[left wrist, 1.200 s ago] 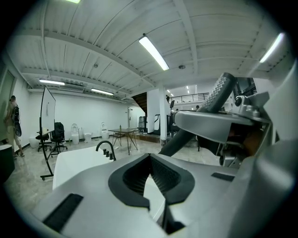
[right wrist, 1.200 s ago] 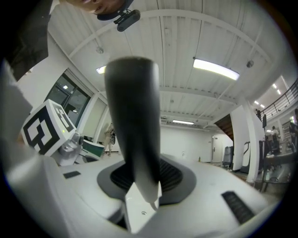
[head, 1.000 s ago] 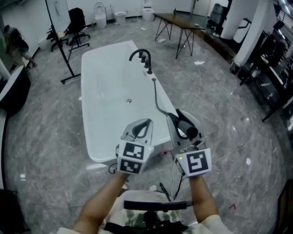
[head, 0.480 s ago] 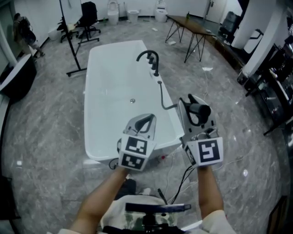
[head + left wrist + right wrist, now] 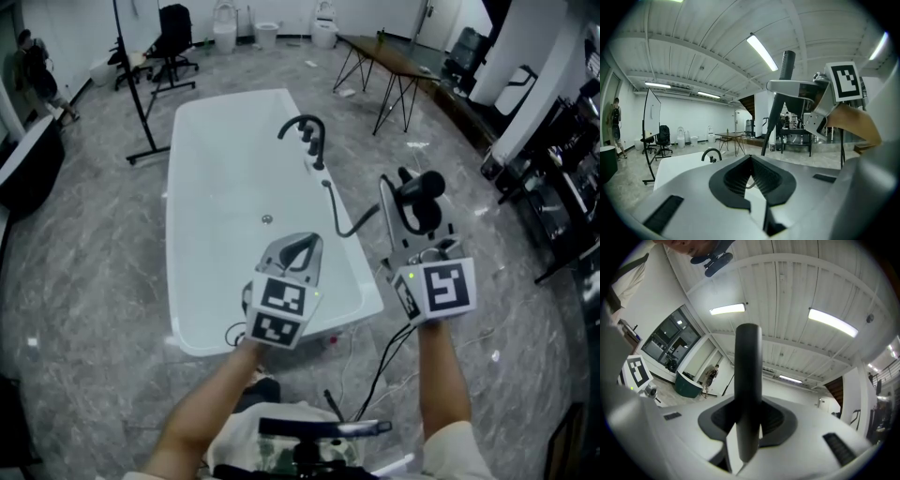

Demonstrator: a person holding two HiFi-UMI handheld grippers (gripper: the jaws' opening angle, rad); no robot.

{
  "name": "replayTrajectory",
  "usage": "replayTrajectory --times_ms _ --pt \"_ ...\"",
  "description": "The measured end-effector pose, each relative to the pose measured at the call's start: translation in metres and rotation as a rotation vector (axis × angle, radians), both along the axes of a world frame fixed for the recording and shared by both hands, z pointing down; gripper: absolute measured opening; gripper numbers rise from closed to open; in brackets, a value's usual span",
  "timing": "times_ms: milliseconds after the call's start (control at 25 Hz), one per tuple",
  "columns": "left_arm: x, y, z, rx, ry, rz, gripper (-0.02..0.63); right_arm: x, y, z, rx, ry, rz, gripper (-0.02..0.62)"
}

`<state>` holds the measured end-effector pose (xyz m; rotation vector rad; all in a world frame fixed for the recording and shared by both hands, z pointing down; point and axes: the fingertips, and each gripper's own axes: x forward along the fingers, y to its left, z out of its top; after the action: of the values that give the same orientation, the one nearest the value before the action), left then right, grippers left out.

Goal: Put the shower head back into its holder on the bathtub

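Okay, clamping the right gripper [image 5: 412, 211] on the black shower head [image 5: 422, 187], squeezing its handle from both sides with the pads and holding it raised, head end pointing toward 12 o'clock in the head view. Trailing a dark hose [image 5: 339, 225] from it toward 9 o'clock, sagging first, then climbing to the right rim of the white bathtub [image 5: 202, 187]. Holding the left gripper [image 5: 302, 242] at 9 o'clock of the right one, jaws pressed together with nothing between them, showing against the tub's near end in the head view.

Carrying the shower head just off the tub's right side, above the grey marble-look floor [image 5: 84, 281], not touching the tub at all. Spotting the black curved faucet [image 5: 302, 126] with its knobs on that right rim, at 10 o'clock of the shower head and well apart from it.

Looking further out: noticing a black stand [image 5: 131, 75] at 10 o'clock beyond the tub, an office chair [image 5: 175, 28] at 11, toilets [image 5: 225, 28] lined up along the far wall at 12, and a thin-legged table [image 5: 394, 58] at 1. Also catching a person [image 5: 33, 61] standing way off at 10 o'clock, right by the picture's edge.
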<state>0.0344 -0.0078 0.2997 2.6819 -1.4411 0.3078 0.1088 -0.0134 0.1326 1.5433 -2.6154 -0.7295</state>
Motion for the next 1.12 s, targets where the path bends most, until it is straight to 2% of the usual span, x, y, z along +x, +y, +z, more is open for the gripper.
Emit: replayTrajectory --times_ms 480,800,1120 --pt "-0.037 -0.079 -0.013 0.003 0.023 0.046 0.008 -0.03 -0.088 -0.062 0.066 0.051 0.053 0.118" --pt "-0.059 -0.109 -0.026 0.0 0.046 0.073 0.008 -0.045 -0.135 -0.091 0.038 0.064 0.081 0.118" --pt "-0.068 -0.122 -0.027 -0.014 0.047 0.08 0.008 -0.051 -0.162 -0.127 0.07 0.099 0.108 0.118"
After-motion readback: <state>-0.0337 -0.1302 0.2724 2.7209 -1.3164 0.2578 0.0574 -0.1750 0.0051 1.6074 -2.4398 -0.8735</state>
